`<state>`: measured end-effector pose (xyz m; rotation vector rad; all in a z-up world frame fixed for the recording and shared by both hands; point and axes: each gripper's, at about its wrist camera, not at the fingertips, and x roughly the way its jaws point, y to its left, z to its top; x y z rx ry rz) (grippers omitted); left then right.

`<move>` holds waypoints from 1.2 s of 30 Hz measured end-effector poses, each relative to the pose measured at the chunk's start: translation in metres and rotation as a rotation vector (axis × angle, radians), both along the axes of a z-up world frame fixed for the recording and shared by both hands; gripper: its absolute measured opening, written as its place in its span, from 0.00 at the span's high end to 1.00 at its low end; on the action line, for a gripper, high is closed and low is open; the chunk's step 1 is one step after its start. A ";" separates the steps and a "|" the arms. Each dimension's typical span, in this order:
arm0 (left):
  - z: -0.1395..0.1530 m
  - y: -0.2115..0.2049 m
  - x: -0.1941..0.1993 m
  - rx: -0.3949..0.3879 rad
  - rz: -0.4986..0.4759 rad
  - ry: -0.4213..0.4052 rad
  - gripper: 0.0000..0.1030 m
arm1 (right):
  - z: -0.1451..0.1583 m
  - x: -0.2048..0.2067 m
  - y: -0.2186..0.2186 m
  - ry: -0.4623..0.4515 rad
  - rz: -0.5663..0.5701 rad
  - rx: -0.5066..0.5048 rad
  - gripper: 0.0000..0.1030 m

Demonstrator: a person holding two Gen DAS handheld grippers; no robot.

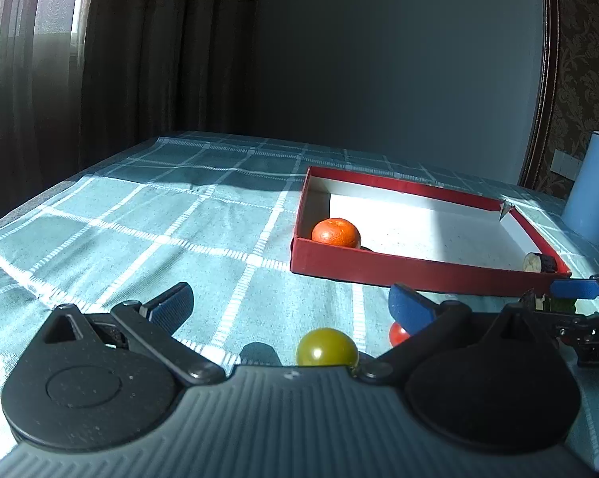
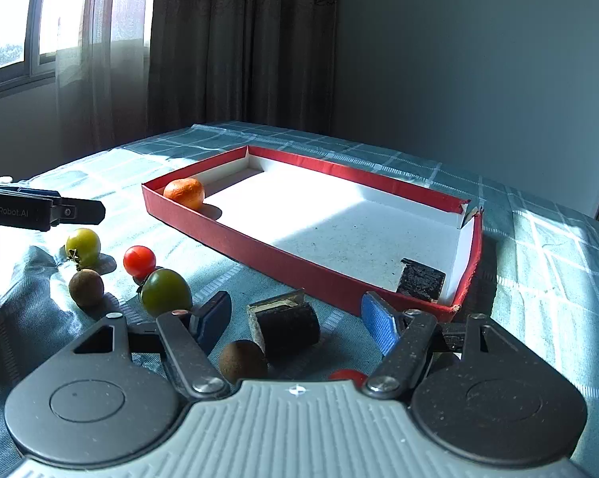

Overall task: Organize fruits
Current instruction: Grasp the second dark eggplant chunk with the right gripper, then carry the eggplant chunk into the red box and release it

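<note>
Here, a blue checked cloth [image 2: 538, 247] covers the table by dark curtains [image 2: 239, 40]. The red box [image 2: 299, 263] holds 1 orange [image 2: 184, 193]. Both the left gripper [image 1: 291, 302] and right gripper [image 2: 295, 314] are open, holding nothing; a dark roll [image 2: 287, 326] lies between the right one's fingers.

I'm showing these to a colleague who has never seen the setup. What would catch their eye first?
The red tray on the checked cloth, its white floor sunlit, with an orange in its far left corner and a dark roll in its near right corner. Then the small fruit loose in front: a red tomato and a green tomato.
</note>
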<state>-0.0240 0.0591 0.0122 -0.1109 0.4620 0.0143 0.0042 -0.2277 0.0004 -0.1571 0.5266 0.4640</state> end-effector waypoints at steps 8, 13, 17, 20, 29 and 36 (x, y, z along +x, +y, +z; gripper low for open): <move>-0.001 0.000 0.002 0.002 -0.002 0.013 0.00 | -0.003 0.010 0.002 0.048 0.033 0.001 0.61; -0.002 0.000 0.002 0.001 0.002 0.020 0.00 | -0.003 0.010 0.001 0.043 0.025 0.000 0.62; -0.002 0.001 0.003 0.001 0.005 0.021 0.00 | -0.002 0.008 0.002 0.026 0.029 -0.004 0.63; -0.002 0.001 0.002 0.001 0.005 0.022 0.00 | 0.000 0.004 0.000 0.002 0.028 0.012 0.63; -0.003 0.001 0.003 0.004 0.010 0.028 0.00 | 0.011 -0.006 -0.006 -0.058 0.025 0.084 0.63; -0.003 0.001 0.003 0.004 0.010 0.036 0.00 | 0.032 -0.004 -0.008 -0.107 -0.009 0.130 0.63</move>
